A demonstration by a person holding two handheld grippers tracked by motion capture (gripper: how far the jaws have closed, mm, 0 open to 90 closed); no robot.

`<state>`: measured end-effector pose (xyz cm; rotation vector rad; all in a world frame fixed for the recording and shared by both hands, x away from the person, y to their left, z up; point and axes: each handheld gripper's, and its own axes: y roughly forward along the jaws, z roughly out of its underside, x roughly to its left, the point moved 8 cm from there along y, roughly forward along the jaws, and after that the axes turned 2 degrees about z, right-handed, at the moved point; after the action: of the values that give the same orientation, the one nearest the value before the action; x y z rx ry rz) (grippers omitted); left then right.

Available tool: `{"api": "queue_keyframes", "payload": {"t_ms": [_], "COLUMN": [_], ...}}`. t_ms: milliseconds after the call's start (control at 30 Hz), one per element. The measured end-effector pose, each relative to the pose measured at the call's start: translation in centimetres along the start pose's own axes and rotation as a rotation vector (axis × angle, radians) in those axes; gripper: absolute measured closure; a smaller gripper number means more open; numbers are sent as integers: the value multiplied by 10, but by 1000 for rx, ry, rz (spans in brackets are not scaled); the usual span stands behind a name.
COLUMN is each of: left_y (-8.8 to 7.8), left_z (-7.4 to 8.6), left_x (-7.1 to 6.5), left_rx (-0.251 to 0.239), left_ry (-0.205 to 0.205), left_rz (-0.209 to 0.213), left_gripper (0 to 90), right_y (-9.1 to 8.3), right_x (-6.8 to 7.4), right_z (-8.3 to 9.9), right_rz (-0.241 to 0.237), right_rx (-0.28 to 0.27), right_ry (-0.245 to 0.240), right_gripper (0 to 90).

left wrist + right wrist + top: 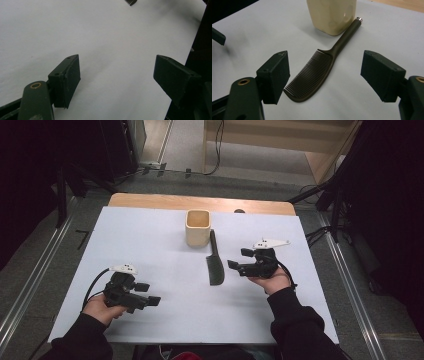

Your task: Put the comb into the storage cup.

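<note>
A dark comb [215, 262] lies flat on the white table cover [150, 250], its handle pointing toward a cream square cup [198, 227] just behind it. My right gripper [240, 260] is open, just right of the comb's toothed end and facing it. In the right gripper view the comb [317, 72] lies between and beyond the spread jaws, with the cup [332, 15] behind it. My left gripper [148, 294] rests open near the front left of the cover, with nothing between its jaws. The left gripper view has the comb's tip [131, 2] at the top edge.
The wooden table edge [200, 200] runs along the back. Metal rails [350, 285] flank the table. A cable [95, 282] trails from the left gripper. The other gripper's jaw [218, 36] sits at the left edge of the right gripper view.
</note>
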<state>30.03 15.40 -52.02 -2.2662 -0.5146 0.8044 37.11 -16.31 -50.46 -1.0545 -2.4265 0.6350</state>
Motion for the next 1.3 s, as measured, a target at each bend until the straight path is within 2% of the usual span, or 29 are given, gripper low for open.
{"api": "queue_keyframes", "payload": {"t_ms": [400, 700, 1033, 1300], "left_y": [0, 0, 1, 1], "left_z": [0, 0, 0, 0], "left_x": [0, 1, 2, 2], "left_rx": [3, 1, 2, 3], "left_ry": [-1, -3, -6, -4], "left_rz": [-1, 0, 1, 1], "left_gripper": [221, 221, 221, 221], "right_y": [14, 27, 40, 55], "right_x": [-1, -6, -13, -14], "right_z": [-10, -14, -22, -32], "right_rz": [3, 7, 6, 5], "right_rx": [0, 27, 22, 34], "right_ry": [-5, -12, 12, -4], "right_gripper": [227, 231, 250, 261]}}
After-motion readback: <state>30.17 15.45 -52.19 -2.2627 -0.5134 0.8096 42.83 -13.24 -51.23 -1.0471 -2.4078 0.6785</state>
